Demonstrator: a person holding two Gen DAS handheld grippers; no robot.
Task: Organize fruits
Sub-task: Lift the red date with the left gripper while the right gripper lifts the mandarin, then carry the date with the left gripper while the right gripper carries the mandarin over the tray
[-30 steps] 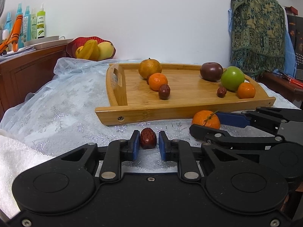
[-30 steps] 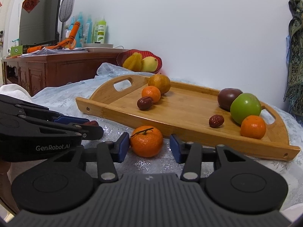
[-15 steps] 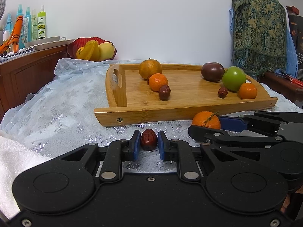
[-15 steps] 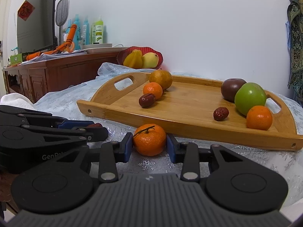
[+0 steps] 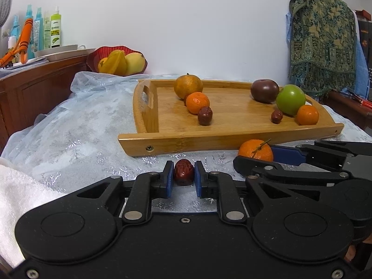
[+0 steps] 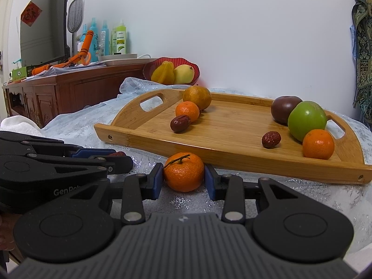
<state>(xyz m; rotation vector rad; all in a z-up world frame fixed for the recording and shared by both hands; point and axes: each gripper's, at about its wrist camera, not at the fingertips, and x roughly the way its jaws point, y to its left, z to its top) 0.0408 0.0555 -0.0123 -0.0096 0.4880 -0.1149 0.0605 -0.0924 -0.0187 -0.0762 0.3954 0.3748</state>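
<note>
Lying just before the wooden tray (image 5: 162, 143), a wrinkled dark-red jujube (image 5: 183, 171) is clamped between the blue pads of the left gripper (image 5: 183, 177), tilted slightly downward; the right gripper's fingers (image 5: 286, 154) are seen alongside. From the right wrist, a stemmed glossy mandarin (image 6: 183, 173) is gripped narrowly by the right gripper (image 6: 183, 181), touching the tray's front rim (image 6: 232, 157), the gripper angled gently down.

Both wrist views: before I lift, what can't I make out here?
- Left wrist view: the far side of the mandarin is hidden by the right gripper.
- Right wrist view: the red date shows only a sliver behind the left gripper's fingers.
- Either view: whether the fruits have left the tablecloth; contact undersides hidden.
- Bottle labels: too small.
</note>
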